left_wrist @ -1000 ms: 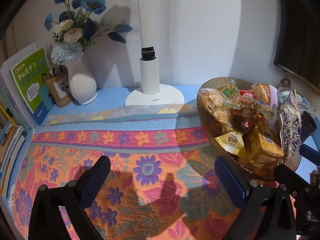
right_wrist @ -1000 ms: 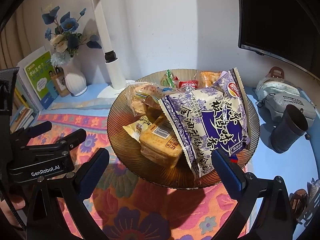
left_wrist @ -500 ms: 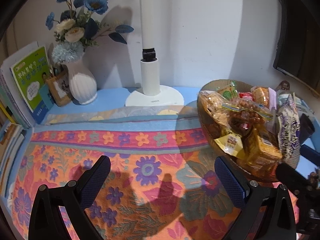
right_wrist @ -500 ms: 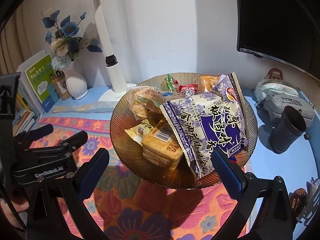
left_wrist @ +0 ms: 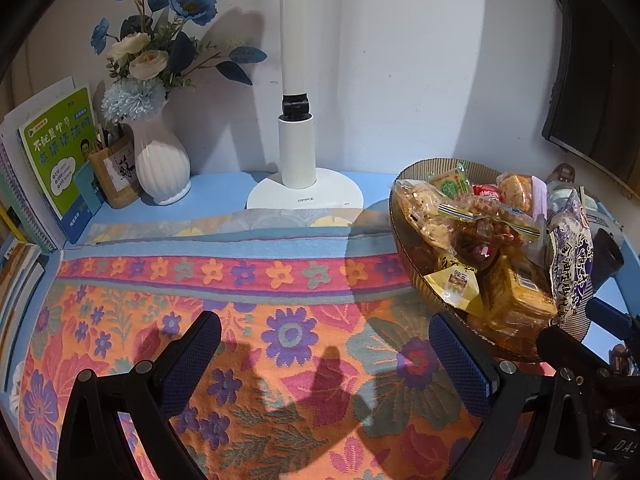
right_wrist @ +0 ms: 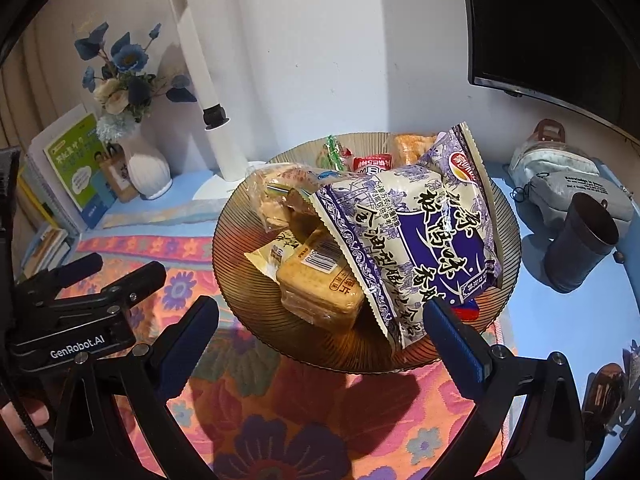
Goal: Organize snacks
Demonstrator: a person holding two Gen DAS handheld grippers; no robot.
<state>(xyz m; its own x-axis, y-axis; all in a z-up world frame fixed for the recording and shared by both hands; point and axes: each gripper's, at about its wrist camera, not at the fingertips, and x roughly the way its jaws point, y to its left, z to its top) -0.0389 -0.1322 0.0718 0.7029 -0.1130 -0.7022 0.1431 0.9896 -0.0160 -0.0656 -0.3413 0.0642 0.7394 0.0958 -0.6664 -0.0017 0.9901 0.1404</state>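
On floral cloth (left_wrist: pixel 288 280), snack bowl (right_wrist: pixel 240 292) beside lamp (left_wrist: pixel 298 160).

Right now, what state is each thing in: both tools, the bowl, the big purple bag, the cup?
Left tool: open, empty, over the floral cloth.
Right tool: open, empty, facing the bowl.
Bowl: piled with snacks.
Purple bag: sealed, lying tilted atop the pile.
Dark cup: upright, beside the bowl.
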